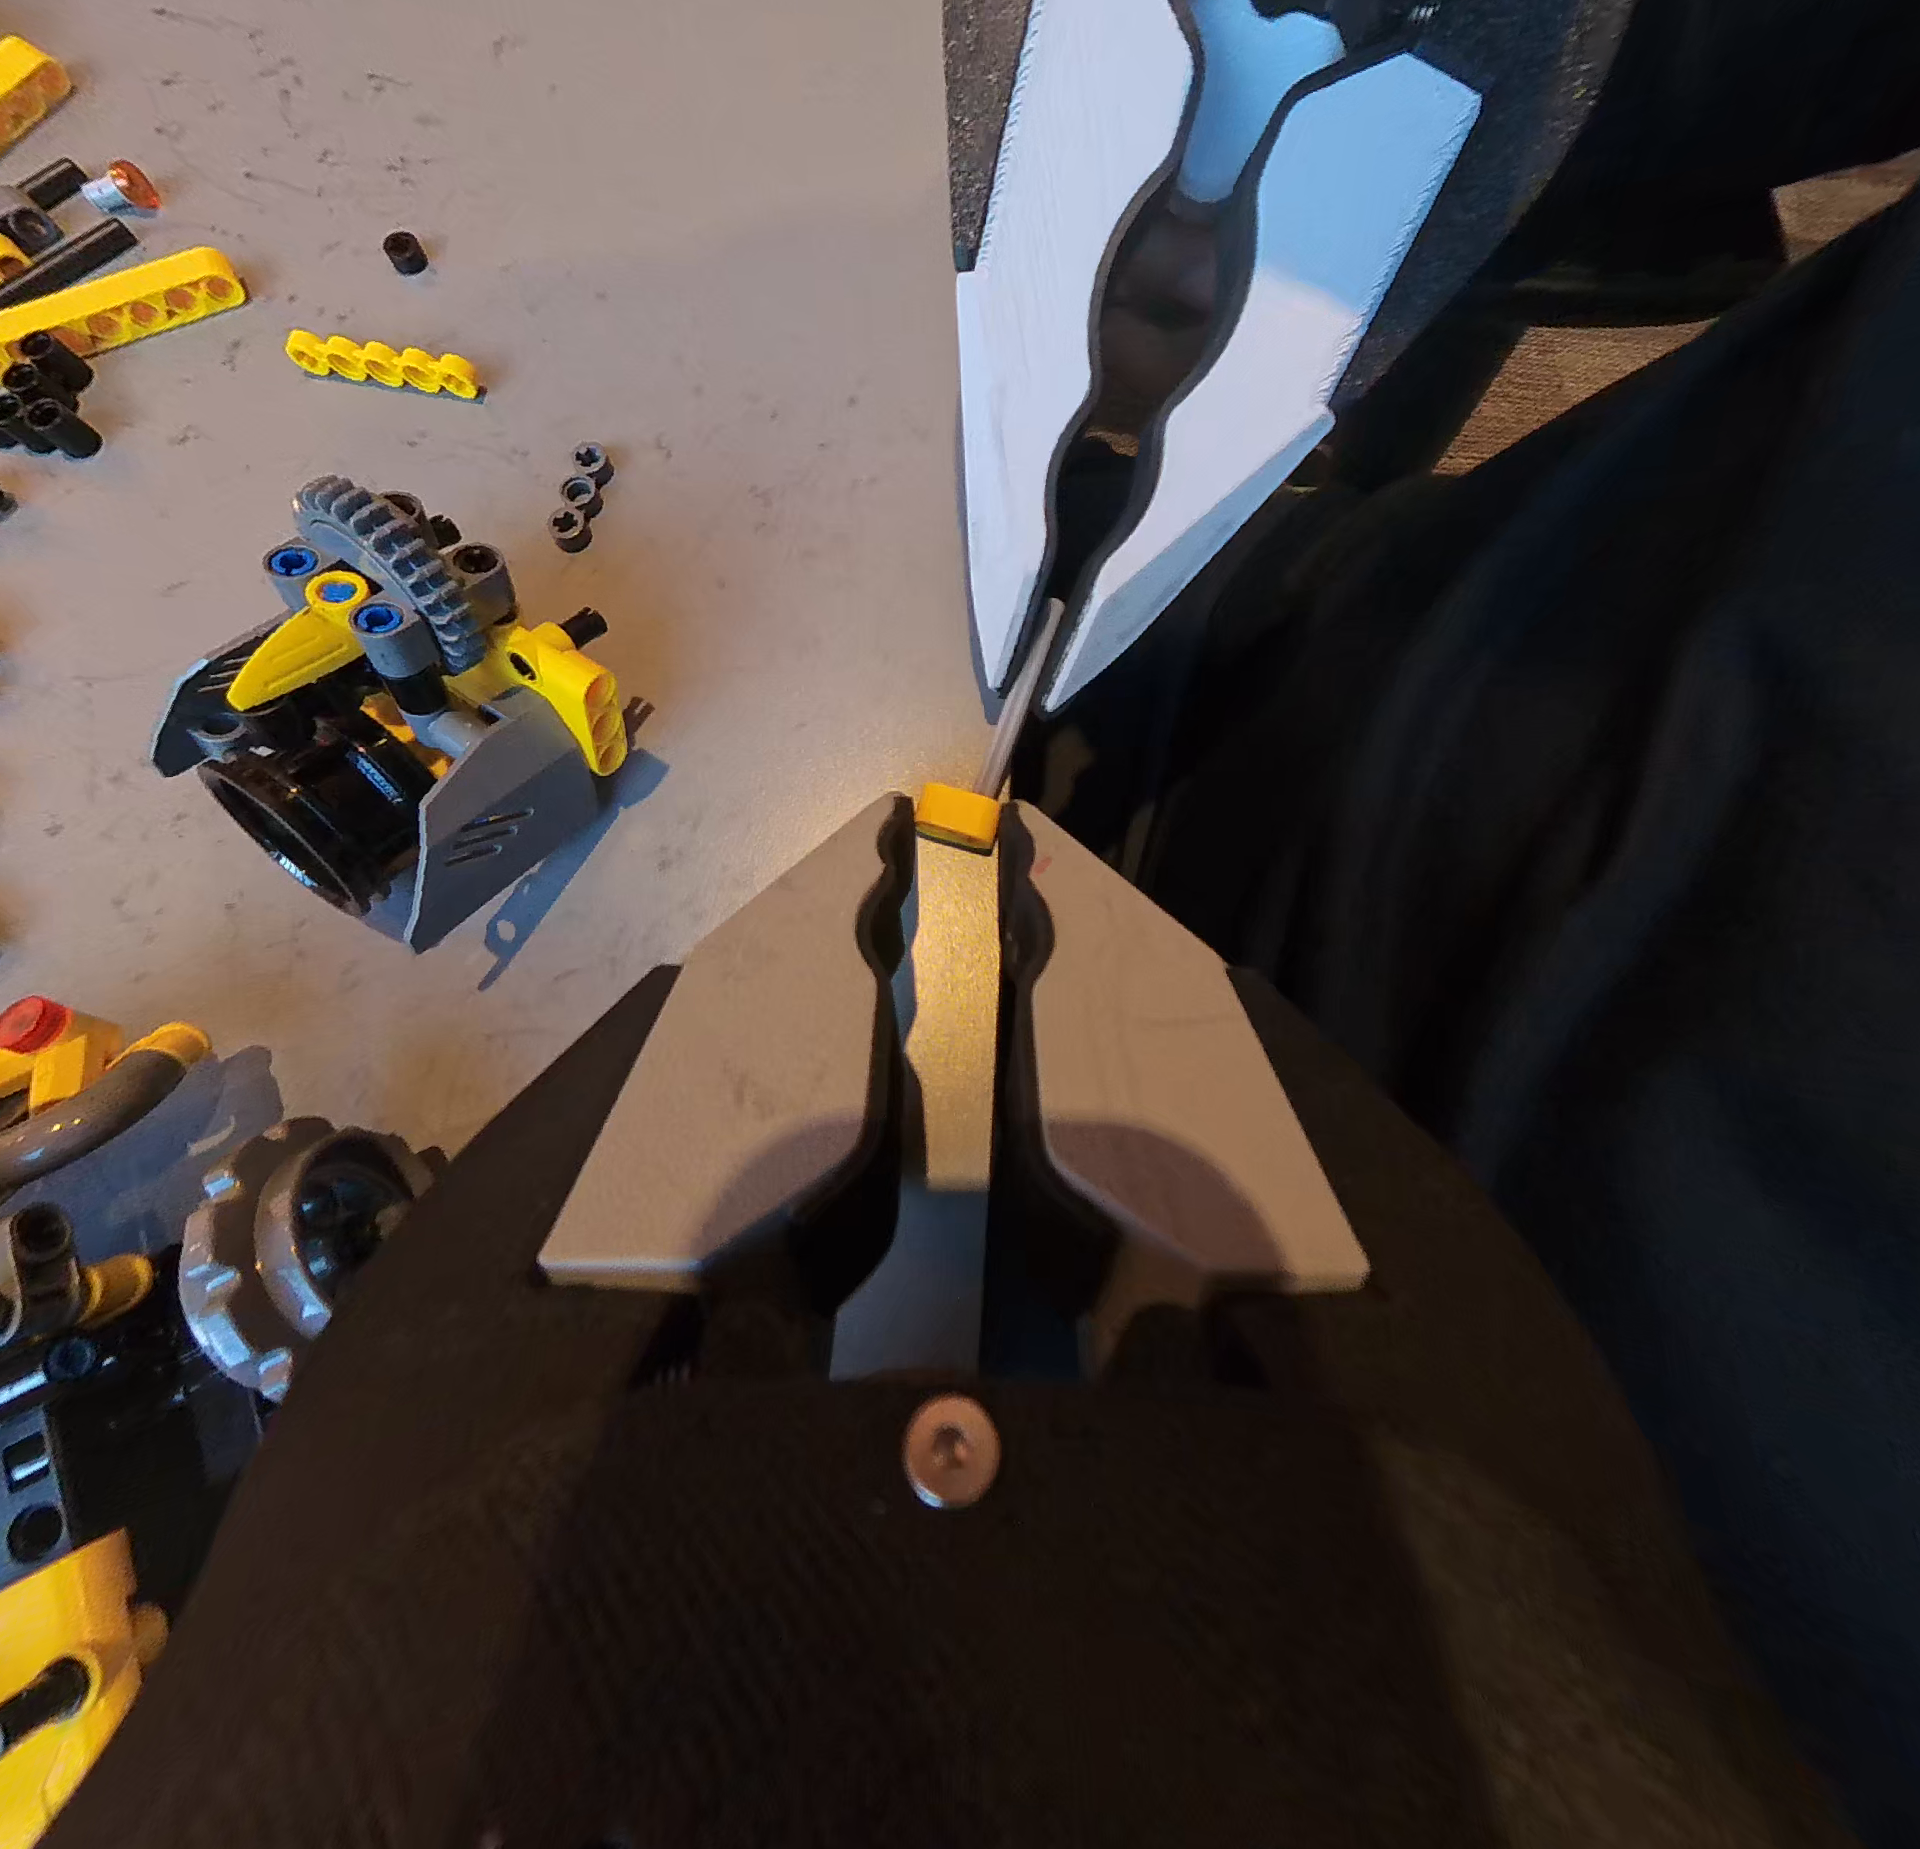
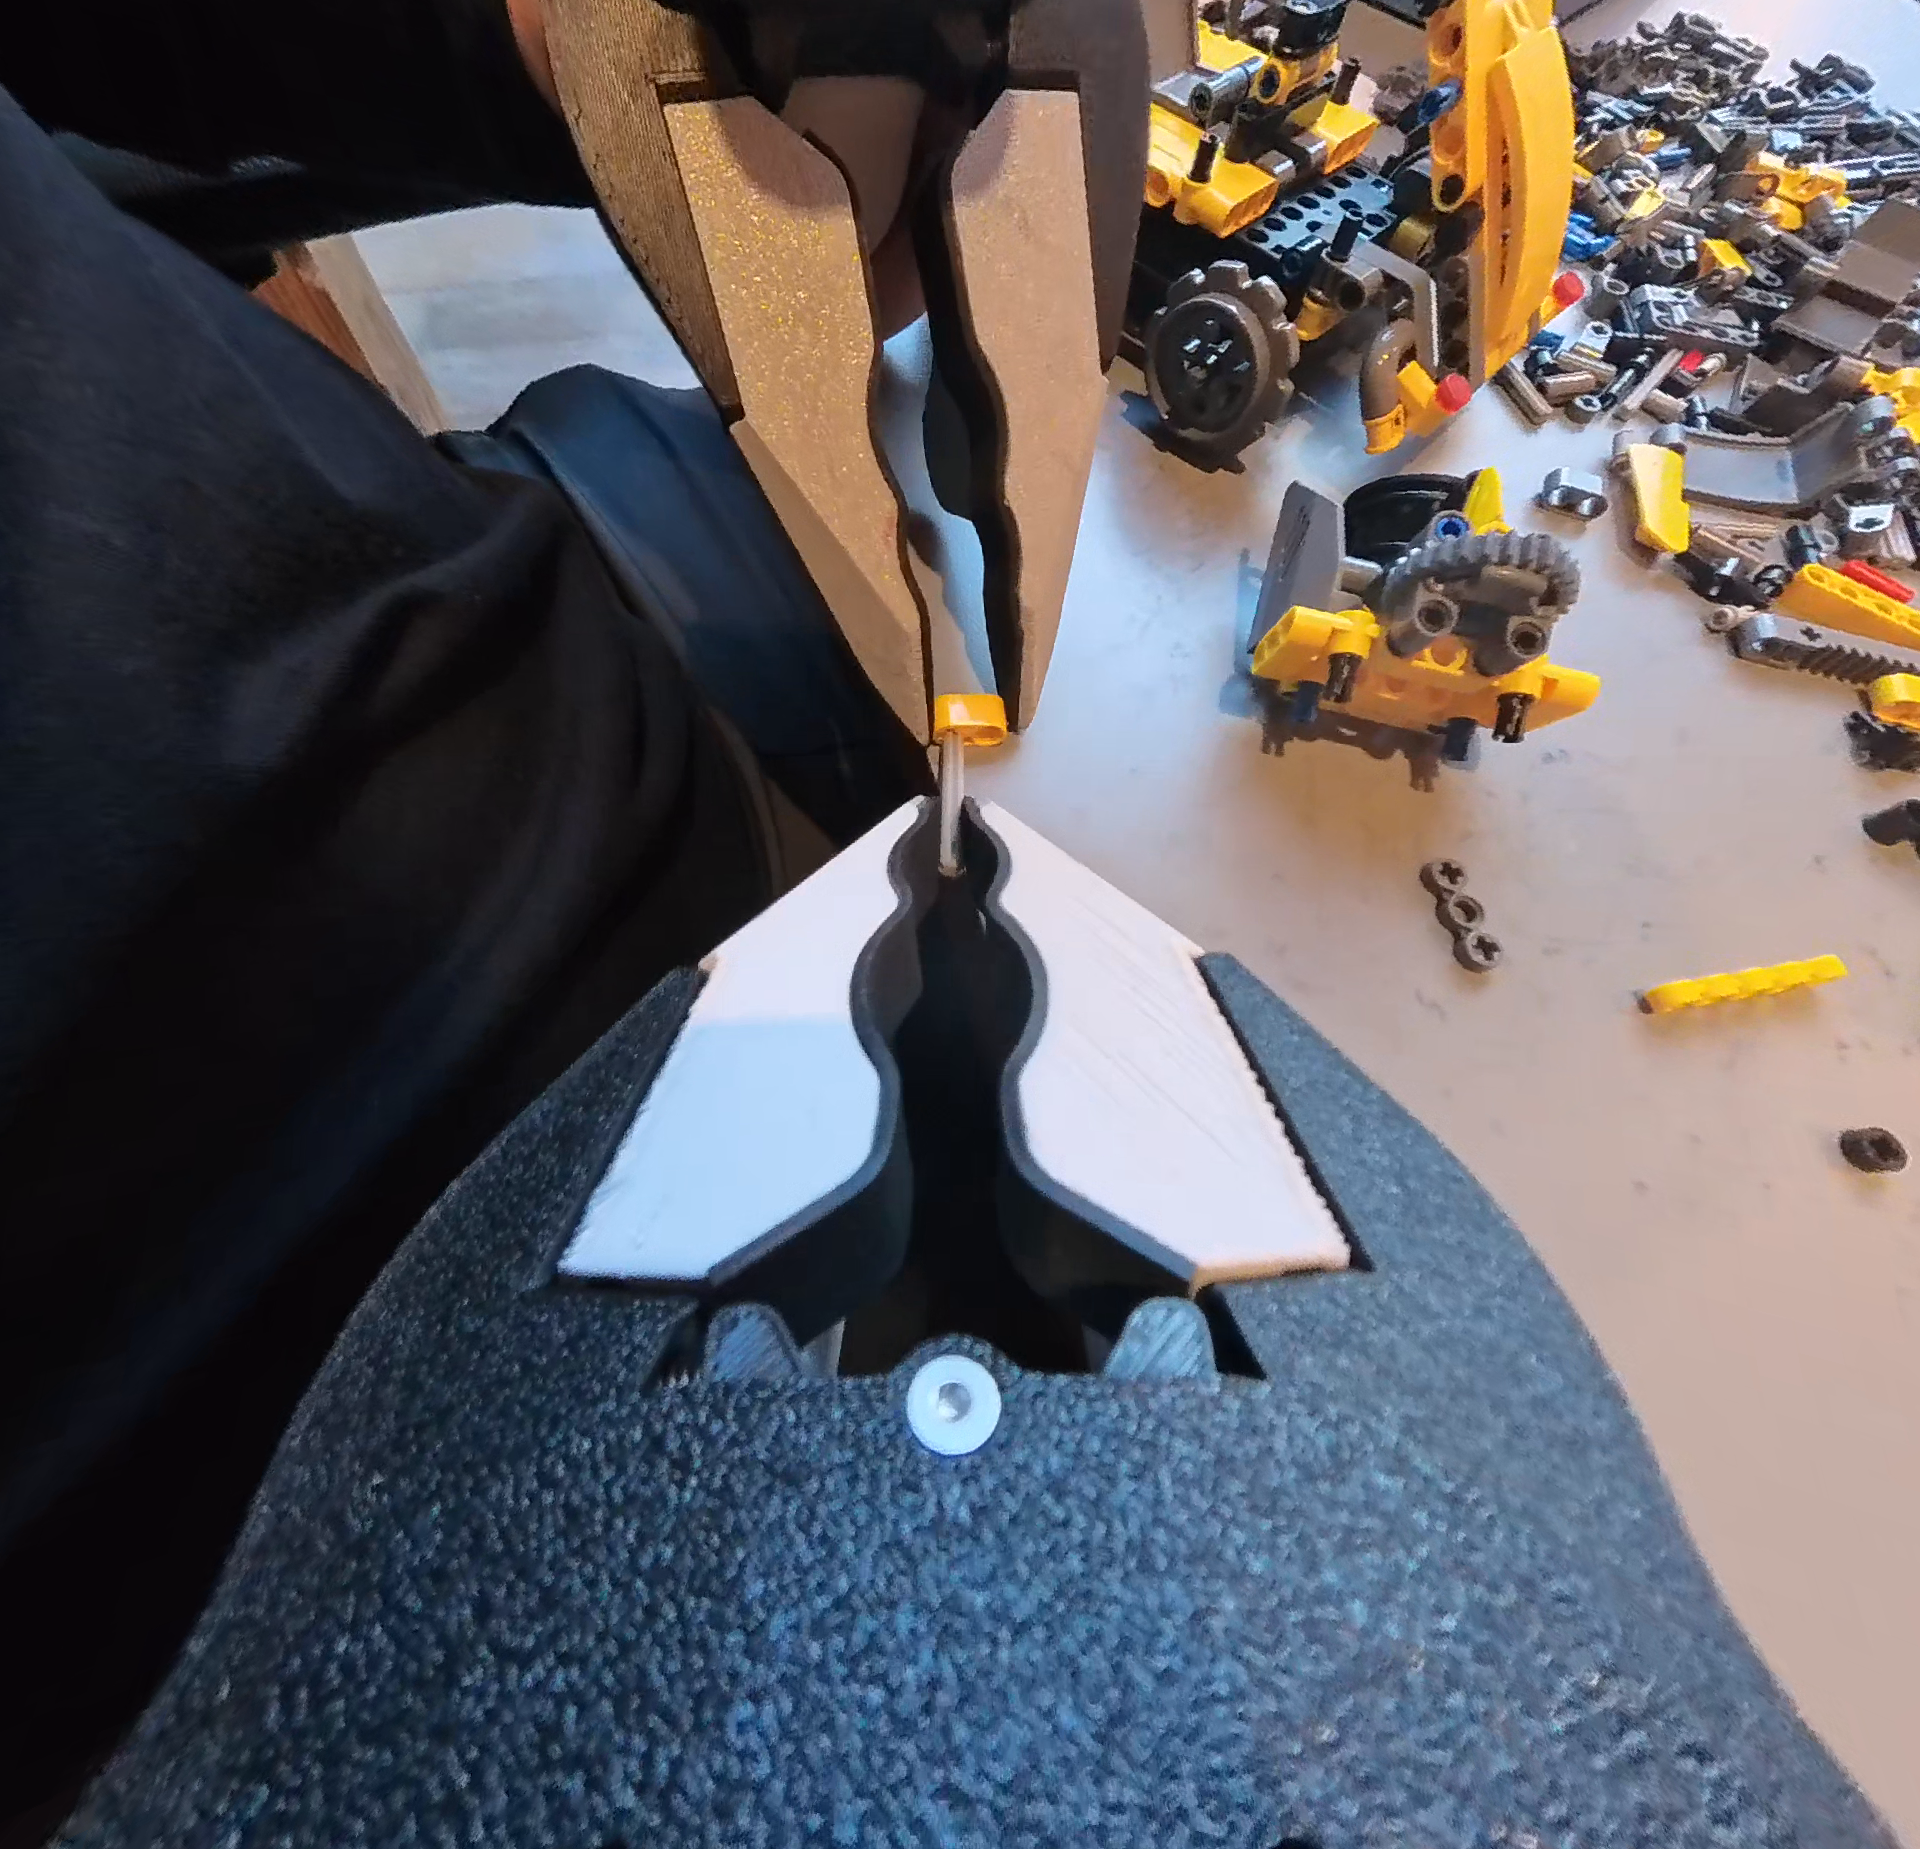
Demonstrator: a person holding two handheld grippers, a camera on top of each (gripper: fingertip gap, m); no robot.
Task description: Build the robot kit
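Both grippers meet tip to tip at the table edge – each pinching one small part.

Left to right, left wrist view: loose yellow perforated plastic beams (image 1: 382,363) and black pins on the pale speckled table (image 1: 675,189); a yellow-and-grey toy sub-assembly with a grey gear (image 1: 405,698); then the grey-fingered left gripper (image 1: 957,820), pressed onto a small yellow plastic connector (image 1: 957,814). Opposite it the white-fingered right gripper (image 1: 1031,682) pinches a thin grey axle rod (image 1: 1013,729), whose far end meets the connector – whether seated inside, cannot tell. Right wrist view: a yellow toy vehicle with grey wheels (image 2: 1351,241) stands behind, beside a heap of loose parts (image 2: 1714,189).
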